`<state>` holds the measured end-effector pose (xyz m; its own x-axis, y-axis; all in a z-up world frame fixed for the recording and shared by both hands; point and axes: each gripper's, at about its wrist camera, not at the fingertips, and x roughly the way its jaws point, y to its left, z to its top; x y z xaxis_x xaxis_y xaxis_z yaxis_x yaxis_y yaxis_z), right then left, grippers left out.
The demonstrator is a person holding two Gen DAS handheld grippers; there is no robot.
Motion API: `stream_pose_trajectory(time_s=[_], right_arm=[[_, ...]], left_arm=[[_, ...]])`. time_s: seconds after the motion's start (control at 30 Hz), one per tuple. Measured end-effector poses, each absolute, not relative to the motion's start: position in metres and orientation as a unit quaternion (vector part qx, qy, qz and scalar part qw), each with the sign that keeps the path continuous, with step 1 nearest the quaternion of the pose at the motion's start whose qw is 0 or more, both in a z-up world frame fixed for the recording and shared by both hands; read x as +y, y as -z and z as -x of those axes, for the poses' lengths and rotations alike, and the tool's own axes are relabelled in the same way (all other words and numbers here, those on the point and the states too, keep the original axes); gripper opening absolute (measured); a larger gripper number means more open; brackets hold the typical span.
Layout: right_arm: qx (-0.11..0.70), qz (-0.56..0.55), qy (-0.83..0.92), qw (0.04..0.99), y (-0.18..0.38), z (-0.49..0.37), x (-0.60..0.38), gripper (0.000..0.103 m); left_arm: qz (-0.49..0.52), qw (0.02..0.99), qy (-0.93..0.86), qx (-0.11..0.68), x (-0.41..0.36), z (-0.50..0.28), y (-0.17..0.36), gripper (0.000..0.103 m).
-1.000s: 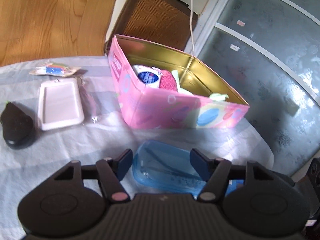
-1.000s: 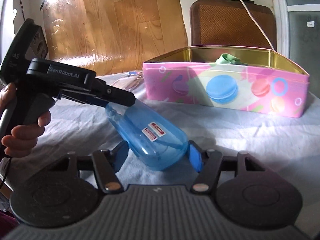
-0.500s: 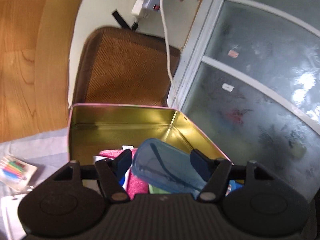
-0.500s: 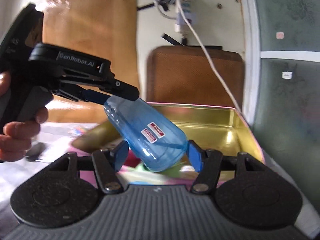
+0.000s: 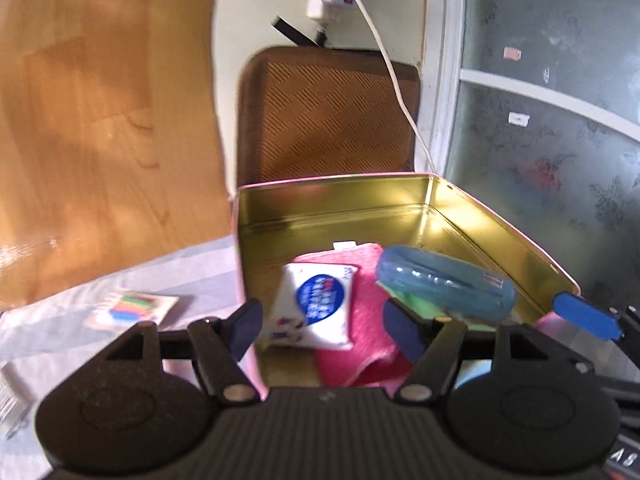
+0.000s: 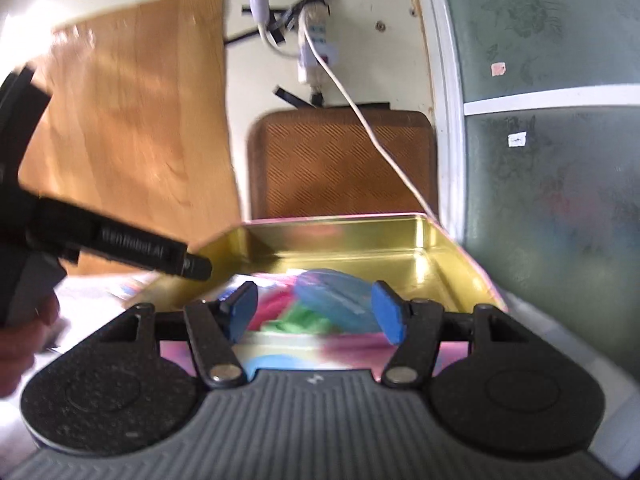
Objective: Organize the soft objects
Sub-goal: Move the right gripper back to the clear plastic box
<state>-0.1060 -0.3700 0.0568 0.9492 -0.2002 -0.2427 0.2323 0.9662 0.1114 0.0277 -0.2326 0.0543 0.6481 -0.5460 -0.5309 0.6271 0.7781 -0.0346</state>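
Observation:
The blue soft case (image 5: 444, 288) lies inside the pink tin (image 5: 336, 216), on a green item and beside a pink towel (image 5: 368, 332) and a white tissue pack (image 5: 316, 308). My left gripper (image 5: 322, 328) is open just before the tin's near wall, the case free of it. In the right wrist view the case (image 6: 336, 300) rests in the tin (image 6: 344, 240) beyond my open right gripper (image 6: 316, 316). The left gripper's arm (image 6: 132, 252) shows at left.
A brown woven chair back (image 5: 328, 116) stands behind the tin, with a white cable (image 5: 392, 80) hanging over it. A frosted glass door (image 5: 560, 128) is at right. A packet of coloured strips (image 5: 132, 308) lies on the cloth-covered table left of the tin.
Both grippers carried the blue case up from the table and over the tin, then opened. The case now lies inside the tin.

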Motion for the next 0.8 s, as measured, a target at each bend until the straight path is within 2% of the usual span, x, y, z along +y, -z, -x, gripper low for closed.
stream_pose_trajectory(time_s=[0.13,0.4,0.43,0.53,0.67,0.73,0.8], right_arm=[[0.125,-0.077,0.057,0.988,-0.054,0.112,-0.336,0.065],[0.231,-0.070,-0.034,0.970,-0.037,0.075,-0.276,0.063],[0.246,-0.067,-0.046,0.966,-0.034,0.069,-0.268,0.062],[0.303,-0.057,-0.080,0.948,-0.022,0.050,-0.245,0.050],[0.323,-0.017,-0.109,0.940,-0.020,0.027,-0.210,0.050],[0.326,-0.017,-0.138,0.935,-0.025,0.010,-0.192,0.045],[0.311,-0.016,-0.162,0.936,-0.032,-0.006,-0.175,0.044]], left_arm=[[-0.056,0.918,0.297,0.256,-0.172,-0.015,-0.052,0.072],[-0.048,0.923,0.203,0.324,-0.064,-0.014,-0.005,0.071],[-0.046,0.924,0.191,0.329,-0.050,-0.014,0.000,0.071],[-0.038,0.926,0.148,0.344,-0.012,-0.022,0.011,0.071],[-0.048,0.940,0.074,0.330,0.028,-0.040,0.014,0.074],[-0.012,0.942,0.057,0.331,0.053,-0.051,0.013,0.073],[0.020,0.944,0.030,0.327,0.071,-0.058,0.012,0.071]])
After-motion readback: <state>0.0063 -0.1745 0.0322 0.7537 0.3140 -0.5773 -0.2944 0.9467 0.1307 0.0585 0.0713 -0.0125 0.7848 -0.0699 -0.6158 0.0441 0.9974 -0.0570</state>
